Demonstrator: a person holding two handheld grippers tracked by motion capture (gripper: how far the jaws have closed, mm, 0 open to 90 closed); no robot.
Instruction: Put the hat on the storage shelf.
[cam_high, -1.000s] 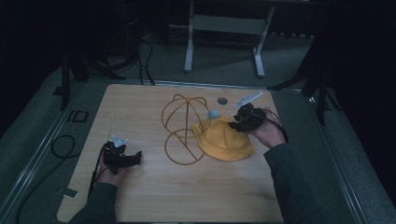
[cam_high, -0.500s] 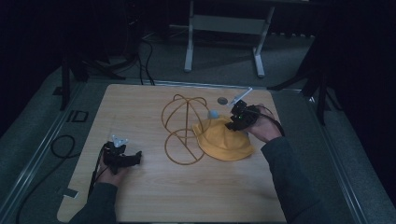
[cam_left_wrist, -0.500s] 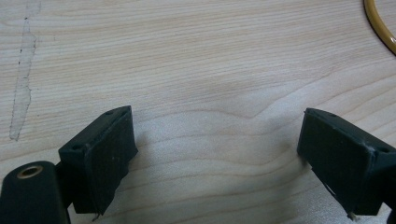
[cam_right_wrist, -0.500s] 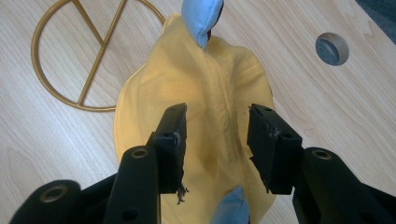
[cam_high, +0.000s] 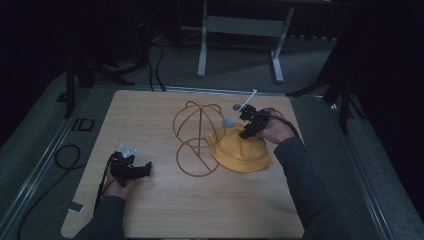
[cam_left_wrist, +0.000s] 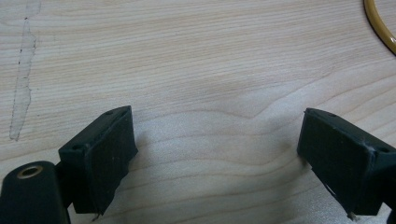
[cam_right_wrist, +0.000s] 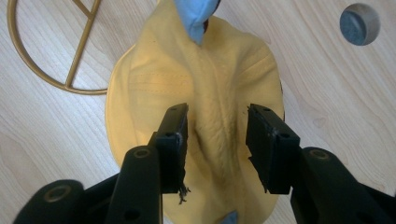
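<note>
Yellow cap (cam_high: 241, 150) lies flat on the wooden table (cam_high: 165, 210), right of centre, its left edge just beside the gold wire hat stand (cam_high: 197, 137); whether the two touch cannot be told from the high view.

Right gripper (cam_high: 246, 133) sits over the cap's far edge, at about 12 o'clock of the cap, and the hand covers that part of the brim. In the right gripper view the right gripper (cam_right_wrist: 217, 133) has its jaws set wide on either side of a raised fold of the cap (cam_right_wrist: 205, 93). They have just been closing a little, fabric between them, pads not pressing. A blue piece (cam_right_wrist: 196, 14) at the cap's 12 o'clock is cut off by the frame top, identity unclear. Small grey round disc (cam_right_wrist: 358, 23) lies on the table at 2 o'clock of the cap. Only a ring and spokes of the hat stand (cam_right_wrist: 51, 60) show there, the rest cropped.

Left gripper (cam_high: 134, 170) rests low at the table's near left, well apart from the cap. In the left gripper view the left gripper (cam_left_wrist: 219, 154) has its jaws spread wide over bare wood, nothing between them. A sliver of the stand's ring (cam_left_wrist: 380, 25) shows at 1 o'clock.

The room around the table is dark, with hardly any detail readable.
</note>
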